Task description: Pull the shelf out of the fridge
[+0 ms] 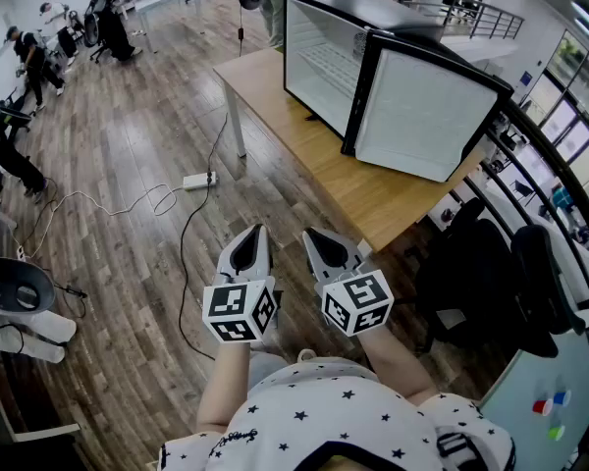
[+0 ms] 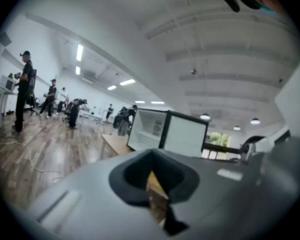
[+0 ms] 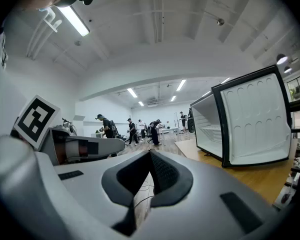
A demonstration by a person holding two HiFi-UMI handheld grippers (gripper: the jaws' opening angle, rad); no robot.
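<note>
white wire shelf (image 1: 329,67) lies flat inside the black-framed open fridge (image 1: 373,13) on the wooden table (image 1: 373,199), well ahead and rightward of both grippers. the right gripper (image 1: 319,243) is slightly nearer, the left gripper (image 1: 252,243) just beside it. both jaws are closed and empty.

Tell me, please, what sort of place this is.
Probably an open-plan office or lab workspace: office chairs by a wooden table bearing an open fridge, strip lights overhead, people working further off.
</note>
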